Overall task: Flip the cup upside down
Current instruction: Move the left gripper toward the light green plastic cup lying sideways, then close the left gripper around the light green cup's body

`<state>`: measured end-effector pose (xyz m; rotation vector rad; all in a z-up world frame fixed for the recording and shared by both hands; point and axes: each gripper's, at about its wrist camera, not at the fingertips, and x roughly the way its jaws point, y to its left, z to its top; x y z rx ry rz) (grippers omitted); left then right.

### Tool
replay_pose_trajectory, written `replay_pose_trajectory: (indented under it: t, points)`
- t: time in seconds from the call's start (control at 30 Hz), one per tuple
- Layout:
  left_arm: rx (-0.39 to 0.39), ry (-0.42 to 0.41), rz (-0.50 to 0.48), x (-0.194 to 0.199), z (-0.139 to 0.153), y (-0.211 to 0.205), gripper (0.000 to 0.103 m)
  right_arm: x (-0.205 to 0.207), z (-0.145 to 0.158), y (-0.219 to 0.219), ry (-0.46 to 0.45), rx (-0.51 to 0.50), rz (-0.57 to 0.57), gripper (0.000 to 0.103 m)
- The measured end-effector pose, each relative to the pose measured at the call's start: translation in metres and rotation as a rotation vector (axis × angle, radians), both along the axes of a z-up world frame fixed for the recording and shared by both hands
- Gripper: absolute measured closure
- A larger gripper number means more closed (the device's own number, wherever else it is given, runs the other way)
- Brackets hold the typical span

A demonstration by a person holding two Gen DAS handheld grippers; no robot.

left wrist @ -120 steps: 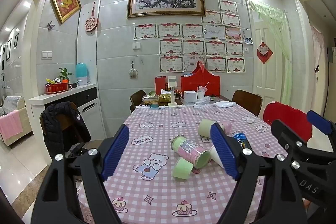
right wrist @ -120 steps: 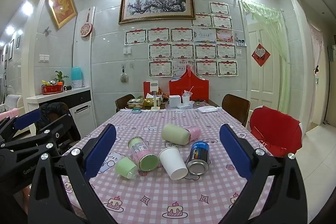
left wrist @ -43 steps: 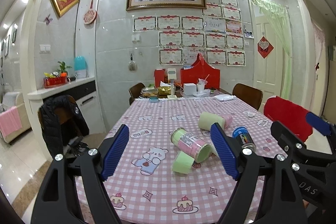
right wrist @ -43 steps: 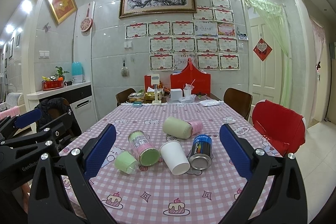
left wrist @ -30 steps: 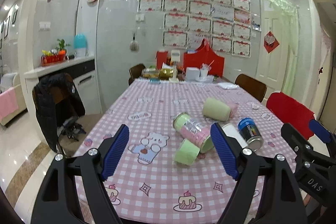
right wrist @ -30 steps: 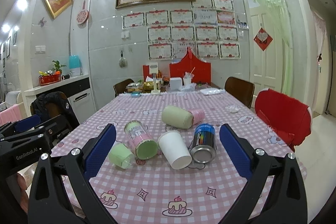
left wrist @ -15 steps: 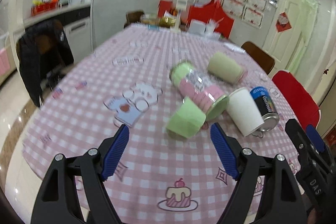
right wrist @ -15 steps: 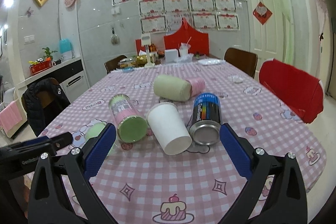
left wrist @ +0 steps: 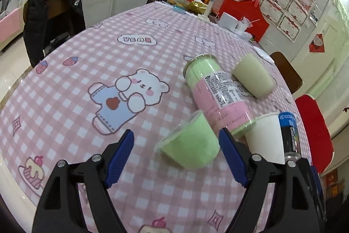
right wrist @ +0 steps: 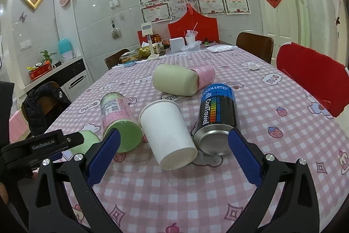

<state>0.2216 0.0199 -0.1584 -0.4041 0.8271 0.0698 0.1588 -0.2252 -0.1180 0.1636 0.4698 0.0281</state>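
Observation:
A small green cup (left wrist: 192,143) lies on its side on the pink checked tablecloth (left wrist: 91,58), its mouth to the left. My left gripper (left wrist: 176,158) is open, low over the table, its blue pads on either side of the cup and just short of it. A white paper cup (right wrist: 168,134) lies on its side with its base toward me. My right gripper (right wrist: 172,156) is open around its near end, not touching. The green cup (right wrist: 86,141) shows partly behind the left gripper in the right wrist view. The white cup (left wrist: 265,141) also shows in the left wrist view.
A pink and green can (left wrist: 216,95), a blue and black can (right wrist: 218,117) and a pale cream cup (right wrist: 174,80) lie on their sides beside the cups. Boxes and clutter (right wrist: 176,43) sit at the far end. Chairs (right wrist: 314,73) stand around the table.
Both grippers have moved forward and down toward the table. The left one has closed in on the green cup, the right one on the white cup. Both stay open.

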Motion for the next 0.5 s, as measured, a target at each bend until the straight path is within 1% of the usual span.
replay_pose_trajectory:
  t: [0.1, 0.23, 0.4, 0.47, 0.5]
  points:
    - [-0.018, 0.028, 0.024, 0.01, -0.007, -0.002, 0.024, 0.006, -0.001, -0.004, 0.007, 0.024, 0.018, 0.008]
    - [-0.031, 0.029, 0.064, 0.018, -0.011, -0.005, 0.024, 0.012, -0.002, -0.008, 0.018, 0.043, 0.035, 0.008]
    - [-0.007, 0.062, 0.071, 0.032, -0.018, -0.011, 0.024, 0.018, -0.005, -0.012, 0.032, 0.058, 0.045, 0.008]
    - [-0.01, 0.086, 0.076, 0.037, -0.023, -0.008, 0.024, 0.02, -0.005, -0.013, 0.036, 0.063, 0.048, 0.008]
    - [-0.024, 0.087, 0.069, 0.038, -0.025, -0.007, 0.024, 0.021, -0.006, -0.013, 0.037, 0.065, 0.049, 0.008]
